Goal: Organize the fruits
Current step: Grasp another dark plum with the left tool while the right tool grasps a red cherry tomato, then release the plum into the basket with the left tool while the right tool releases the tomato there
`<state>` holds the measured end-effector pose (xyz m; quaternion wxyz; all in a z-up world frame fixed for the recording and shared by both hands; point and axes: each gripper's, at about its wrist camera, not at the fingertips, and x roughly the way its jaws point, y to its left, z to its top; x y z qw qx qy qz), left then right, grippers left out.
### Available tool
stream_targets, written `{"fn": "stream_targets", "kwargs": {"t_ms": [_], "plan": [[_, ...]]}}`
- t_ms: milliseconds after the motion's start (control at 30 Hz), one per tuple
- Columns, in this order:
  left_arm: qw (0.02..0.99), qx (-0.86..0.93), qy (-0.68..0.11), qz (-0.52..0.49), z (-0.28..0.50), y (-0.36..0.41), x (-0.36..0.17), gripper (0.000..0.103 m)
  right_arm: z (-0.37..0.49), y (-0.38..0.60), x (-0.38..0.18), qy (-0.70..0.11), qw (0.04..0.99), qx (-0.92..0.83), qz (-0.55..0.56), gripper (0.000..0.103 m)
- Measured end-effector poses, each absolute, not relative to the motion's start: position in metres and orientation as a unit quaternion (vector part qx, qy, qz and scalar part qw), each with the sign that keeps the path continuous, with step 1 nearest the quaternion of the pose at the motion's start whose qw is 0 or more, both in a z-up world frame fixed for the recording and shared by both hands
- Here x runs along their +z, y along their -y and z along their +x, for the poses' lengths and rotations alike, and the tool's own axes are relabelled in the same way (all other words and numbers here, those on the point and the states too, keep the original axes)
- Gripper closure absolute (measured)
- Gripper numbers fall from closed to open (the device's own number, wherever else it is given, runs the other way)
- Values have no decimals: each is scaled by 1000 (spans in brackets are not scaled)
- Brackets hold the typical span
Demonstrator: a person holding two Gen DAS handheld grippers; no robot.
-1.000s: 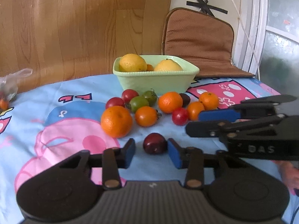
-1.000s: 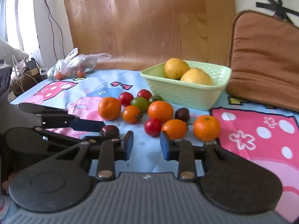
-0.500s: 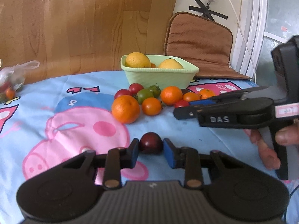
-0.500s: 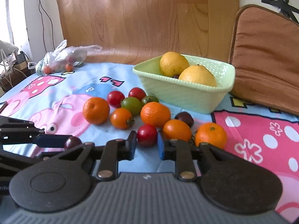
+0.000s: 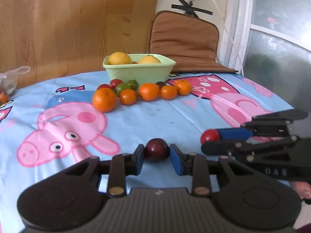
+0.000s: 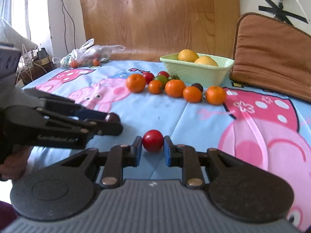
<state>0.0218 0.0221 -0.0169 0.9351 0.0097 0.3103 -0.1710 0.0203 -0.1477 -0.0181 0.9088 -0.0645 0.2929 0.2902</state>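
Observation:
My left gripper (image 5: 157, 155) is shut on a dark purple tomato (image 5: 157, 149), which also shows at that gripper's tip (image 6: 112, 117) in the right wrist view. My right gripper (image 6: 152, 149) is shut on a red tomato (image 6: 153, 140), seen from the side (image 5: 210, 136) in the left wrist view. Both are held low over the cartoon tablecloth (image 5: 155, 120), near its front. Further back lies a cluster of oranges (image 6: 175, 88) and small red, green and dark tomatoes (image 6: 161, 78). Behind them a pale green basket (image 6: 196, 71) holds two yellow citrus fruits (image 6: 188, 55).
A brown cushion (image 6: 272, 54) leans at the back right. A clear plastic bag (image 6: 87, 55) with small tomatoes lies at the back left of the table. A wooden panel (image 6: 155, 15) stands behind. A window (image 5: 279, 38) is on the right.
Both grippers closed on their tomatoes and drew back from the fruit cluster toward the near side of the table, carrying them. The cluster and basket now sit farther away.

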Motion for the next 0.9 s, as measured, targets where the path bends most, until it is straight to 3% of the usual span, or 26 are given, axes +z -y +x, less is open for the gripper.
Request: {"fn": "stream_targets", "kwargs": {"t_ms": [233,467,633,700,900], "plan": [[934,-176,-309,19,8,-14,-18,73,-2,153,-22,-288,912,286,-65,76],[935,-170,-311,20,6,-14,-17,65,-9,149,-25,-281,915,280,-73,76],[933,-177,-313,26,5,-11,-18,68,-8,152,-26,-279,915,283,-69,76],[933,-175,-313,31,4,-10,-18,74,-9,152,-26,-278,915,285,-72,77],[928,-185,-322,15,6,-15,-13,75,-6,156,-22,-277,914,289,-57,77]]}}
